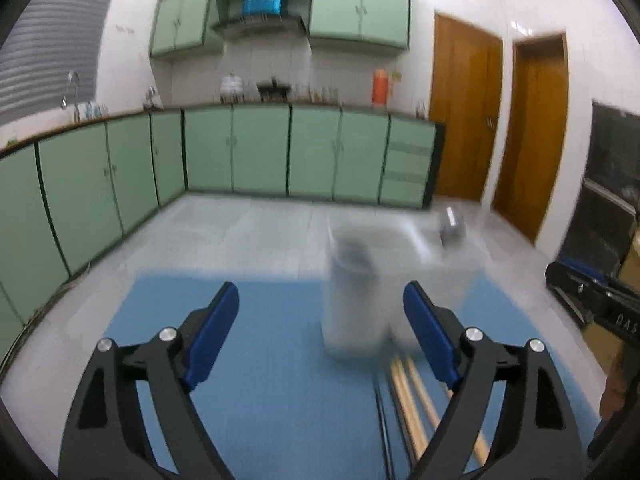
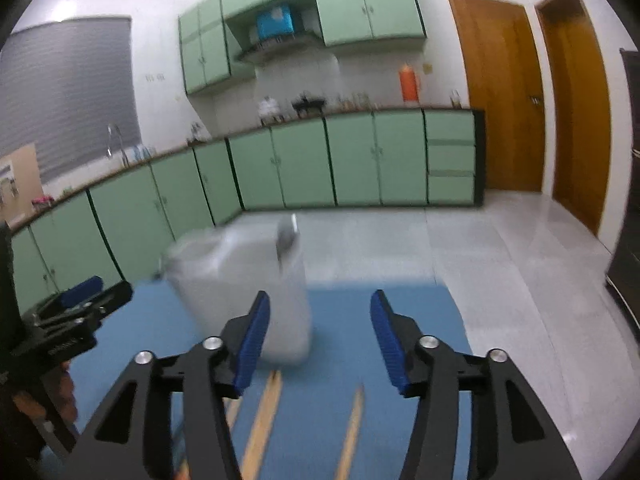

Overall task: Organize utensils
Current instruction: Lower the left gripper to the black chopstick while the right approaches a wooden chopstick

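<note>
On blue mat | white holder upright | chopsticks flat

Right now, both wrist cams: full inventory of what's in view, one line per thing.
utensil holder: one, white, blurred, standing on the mat ahead of both grippers.
spoon: one, grey metal, standing in the holder.
wooden sticks: at least two, tan, lying on the mat near the grippers; likely chopsticks, exact count unclear.
mat: one, blue, on the table.
base cabinets: green, along the far walls.
wall cabinets: green, above the counter.
doors: two, brown wood, right wall.
orange container: one, on the far counter.
blue box: one, on the shelf between the wall cabinets.
left gripper: black, blue pads, open, empty.
right gripper: black, blue pads, open, empty.
</note>
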A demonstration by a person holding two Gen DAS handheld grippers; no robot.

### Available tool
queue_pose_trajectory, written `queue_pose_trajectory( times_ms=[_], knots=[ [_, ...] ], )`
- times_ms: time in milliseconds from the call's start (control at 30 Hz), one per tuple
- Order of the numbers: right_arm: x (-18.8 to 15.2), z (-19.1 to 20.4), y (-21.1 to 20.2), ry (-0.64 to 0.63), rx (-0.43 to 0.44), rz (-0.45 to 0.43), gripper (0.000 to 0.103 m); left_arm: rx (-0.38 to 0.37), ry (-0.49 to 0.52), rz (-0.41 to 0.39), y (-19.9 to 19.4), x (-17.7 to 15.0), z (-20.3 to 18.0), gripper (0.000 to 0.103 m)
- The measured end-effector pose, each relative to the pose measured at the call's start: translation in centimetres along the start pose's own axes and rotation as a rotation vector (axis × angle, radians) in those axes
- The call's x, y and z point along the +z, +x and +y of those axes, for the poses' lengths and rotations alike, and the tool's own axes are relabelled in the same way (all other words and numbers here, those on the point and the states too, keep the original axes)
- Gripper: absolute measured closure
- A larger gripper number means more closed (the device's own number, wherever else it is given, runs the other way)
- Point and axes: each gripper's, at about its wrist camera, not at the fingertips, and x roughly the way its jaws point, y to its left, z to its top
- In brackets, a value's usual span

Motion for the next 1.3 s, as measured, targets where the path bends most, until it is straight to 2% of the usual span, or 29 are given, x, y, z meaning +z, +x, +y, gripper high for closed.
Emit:
queue_pose_trajectory(
  times_ms=[133,233,333,467,500,633,700,767,900,1033,1200,1300],
  knots=[
    [-5.3,-0.2,-3.5,-0.003,-0.053,0.133,0.046,0.005,0.025,0.143,-3.2,-5.2,-0.1,0.020],
    [-8.7,-0.5,-5.8,0.042,-0.074,0.215,0.046,0.019,0.015,0.235,-5.1,-8.3,0.1,0.020],
    [-11.5,-0.4,-7.7,0.068,-0.090,0.265,0.046,0.025,-0.011,0.276,-6.4,-10.4,0.4,0.020],
    [-13.9,0.1,-9.0,0.066,-0.079,0.307,0.056,0.040,-0.020,0.317,-7.4,-12.3,0.5,0.021],
    [-14.0,0.5,-9.1,0.067,-0.076,0.311,0.062,0.042,-0.016,0.319,-7.7,-12.6,0.6,0.022],
    [-14.7,1.3,-9.5,0.038,-0.084,0.310,0.068,0.051,-0.013,0.306,-8.4,-12.8,0.6,0.023],
    [-14.7,1.3,-9.5,0.026,-0.076,0.305,0.079,0.047,-0.011,0.308,-8.8,-13.1,0.3,0.024],
    [-14.9,1.1,-9.7,0.033,-0.081,0.307,0.081,0.040,-0.008,0.315,-8.9,-13.1,-0.2,0.025],
    [-15.1,0.9,-9.6,0.037,-0.088,0.312,0.085,0.026,0.008,0.338,-8.4,-13.1,-1.0,0.027],
    [-15.0,0.7,-9.5,0.044,-0.096,0.314,0.090,0.011,0.004,0.375,-7.5,-13.3,-1.6,0.037],
    [-15.1,0.8,-9.5,0.046,-0.096,0.314,0.090,0.021,0.013,0.400,-6.7,-13.4,-2.4,0.042],
    [-15.2,0.8,-9.4,0.046,-0.097,0.314,0.090,0.029,0.025,0.398,-6.8,-13.4,-2.7,0.049]
  ],
)
